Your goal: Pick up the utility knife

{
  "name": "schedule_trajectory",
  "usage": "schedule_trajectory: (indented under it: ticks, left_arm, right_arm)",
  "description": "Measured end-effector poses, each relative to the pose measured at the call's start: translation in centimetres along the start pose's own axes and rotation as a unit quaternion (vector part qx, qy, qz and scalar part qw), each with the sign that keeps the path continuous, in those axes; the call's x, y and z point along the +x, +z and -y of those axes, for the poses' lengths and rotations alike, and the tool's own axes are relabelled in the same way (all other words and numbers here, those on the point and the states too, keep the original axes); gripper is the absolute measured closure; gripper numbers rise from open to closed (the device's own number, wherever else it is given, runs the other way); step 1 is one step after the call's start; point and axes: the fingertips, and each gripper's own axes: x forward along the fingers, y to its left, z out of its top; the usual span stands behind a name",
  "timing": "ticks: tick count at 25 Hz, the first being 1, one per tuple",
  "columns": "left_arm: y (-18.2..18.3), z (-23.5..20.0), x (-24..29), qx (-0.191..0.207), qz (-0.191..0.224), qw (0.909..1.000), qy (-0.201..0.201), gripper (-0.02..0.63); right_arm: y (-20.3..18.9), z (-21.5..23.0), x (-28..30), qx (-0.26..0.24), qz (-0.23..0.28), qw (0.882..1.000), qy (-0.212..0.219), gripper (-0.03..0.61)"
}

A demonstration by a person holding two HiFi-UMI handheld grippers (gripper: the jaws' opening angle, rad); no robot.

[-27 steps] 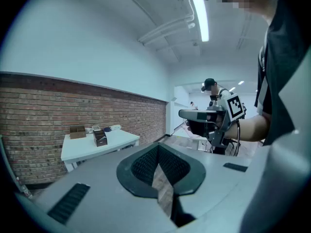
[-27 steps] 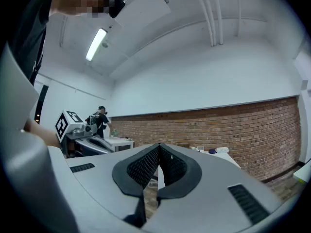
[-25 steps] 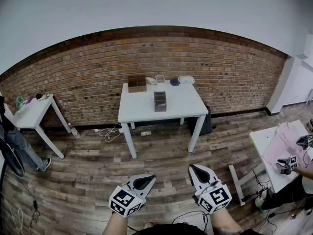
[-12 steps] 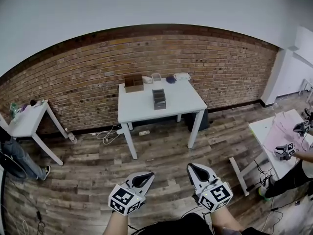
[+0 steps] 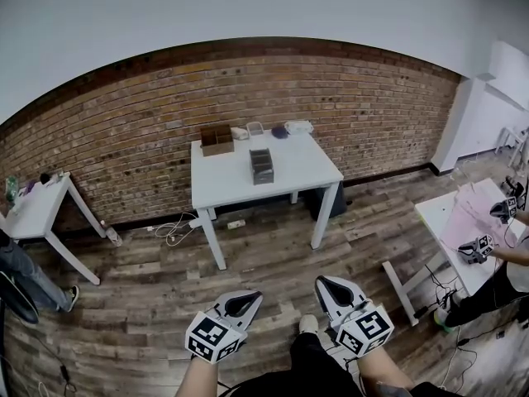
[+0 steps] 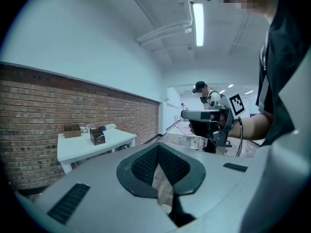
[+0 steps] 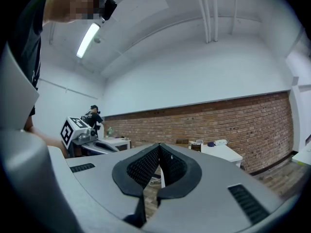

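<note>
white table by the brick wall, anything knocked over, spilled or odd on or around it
Nothing looks spilled or toppled. The white table stands level; the brown box and dark organizer on it sit upright. The only untidy bit is a loose tangle of cables on the floor near its legs, by the wall.

The desk (image 5: 297,172) stands with its back edge against the brick wall (image 5: 124,114), across the wooden floor (image 5: 149,288) from the head camera.

On the desk:
- An open box (image 5: 216,140) sits at the back left corner.
- A row of small items (image 5: 277,129) lies along the back edge, to the right of the box.
- A drawer unit (image 5: 261,166) stands near the centre, in front of that row.

Cables (image 5: 172,227) lie on the floor by the desk's left legs. A second desk (image 5: 37,205) stands against the wall, well to the left. A third desk (image 5: 438,226) stands at the right, with another person (image 5: 488,304) beside it. The left gripper (image 5: 252,298) and right gripper (image 5: 324,283) are side by side at the near edge, well apart from the desk.
</note>
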Motion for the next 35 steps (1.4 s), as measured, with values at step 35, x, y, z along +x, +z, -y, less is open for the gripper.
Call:
schedule_trajectory:
  ticks: [35]
  left_arm:
    - [5.4, -18.3, 23.5, -0.005, -0.042, 0.9968, 0.069, 0.618]
  right_arm:
    - [-0.8, 24.5, 21.6, -0.006, -0.013, 0.997, 0.076, 0.578]
